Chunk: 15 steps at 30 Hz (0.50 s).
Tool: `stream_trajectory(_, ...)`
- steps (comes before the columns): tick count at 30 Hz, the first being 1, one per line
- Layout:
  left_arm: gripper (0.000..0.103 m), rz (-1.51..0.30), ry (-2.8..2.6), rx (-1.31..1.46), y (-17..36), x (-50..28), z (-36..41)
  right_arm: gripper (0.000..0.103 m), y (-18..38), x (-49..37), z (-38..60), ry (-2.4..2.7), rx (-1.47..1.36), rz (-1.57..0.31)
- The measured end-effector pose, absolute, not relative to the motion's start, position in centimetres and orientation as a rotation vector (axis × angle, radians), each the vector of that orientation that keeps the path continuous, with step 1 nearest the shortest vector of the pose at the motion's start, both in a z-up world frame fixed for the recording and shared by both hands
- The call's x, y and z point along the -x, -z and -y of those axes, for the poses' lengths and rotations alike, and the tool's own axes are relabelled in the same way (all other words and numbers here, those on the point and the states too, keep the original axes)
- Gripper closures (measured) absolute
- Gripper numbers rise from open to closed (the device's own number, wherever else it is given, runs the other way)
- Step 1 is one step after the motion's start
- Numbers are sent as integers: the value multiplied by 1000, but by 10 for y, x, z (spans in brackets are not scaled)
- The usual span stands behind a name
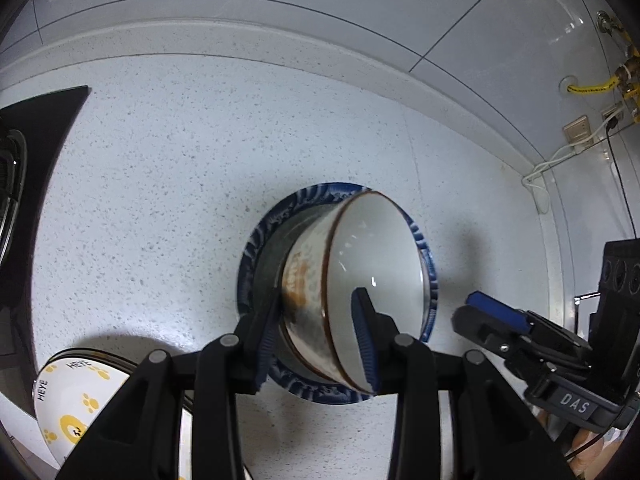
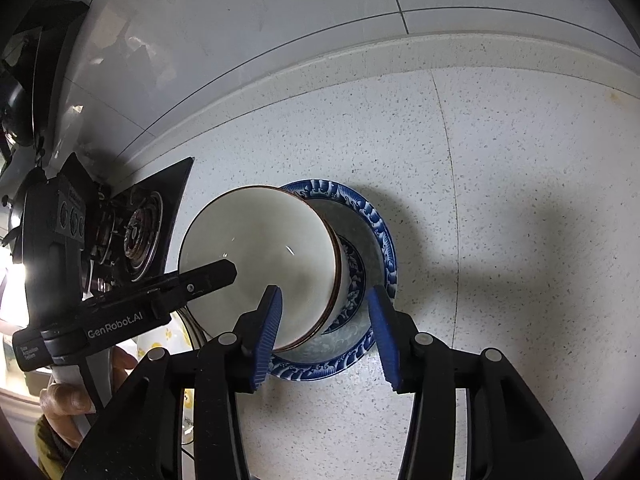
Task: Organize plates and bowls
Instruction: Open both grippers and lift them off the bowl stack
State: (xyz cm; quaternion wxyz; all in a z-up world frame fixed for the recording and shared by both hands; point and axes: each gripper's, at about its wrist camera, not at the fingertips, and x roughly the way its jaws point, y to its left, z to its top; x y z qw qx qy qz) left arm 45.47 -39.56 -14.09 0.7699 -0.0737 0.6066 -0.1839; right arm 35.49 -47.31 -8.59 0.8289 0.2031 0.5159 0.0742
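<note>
speckled countertop [image 1: 200, 160] | gas stove [image 2: 140, 236] | yellow hose [image 1: 592, 87] | wall sockets [image 1: 578, 130]

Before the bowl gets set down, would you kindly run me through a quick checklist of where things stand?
1. Left gripper astride the bowl wall, one finger inside, one outside: ok.
2. Bowl level: not ok, tilted steeply on its side.
3. Bowl over the blue plate: ok.
4. Right gripper clear of the bowl: not ok, its left finger is in front of the bowl's rim; contact cannot tell.
5. Plate flat on the counter: ok.
</note>
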Motion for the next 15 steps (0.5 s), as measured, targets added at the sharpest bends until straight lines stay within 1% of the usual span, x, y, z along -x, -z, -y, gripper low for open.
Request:
stream_trajectory(5,67,-1277,415,150,130,-455,391,62,83,-350,481,-160,-453,-1072)
stream_trajectory(9,67,-1218,390,160,120,-451,374,62,70,-336,487,-149,-452,-1003)
stream_trajectory(11,67,-1184,399,209,112,-445,360,59,62,-325,491,-142,-453,-959)
stream_trajectory(12,67,-1159,401,214,106,-441,353,54,57,-317,494,-135,-452,-934)
stream_trajectory(13,67,-1130,410,221,99,-436,346,52,53,-312,495,-130,-452,-912)
stream_trajectory(15,67,-1072,438,262,84,-421,329,51,45,-297,499,-131,-455,-863)
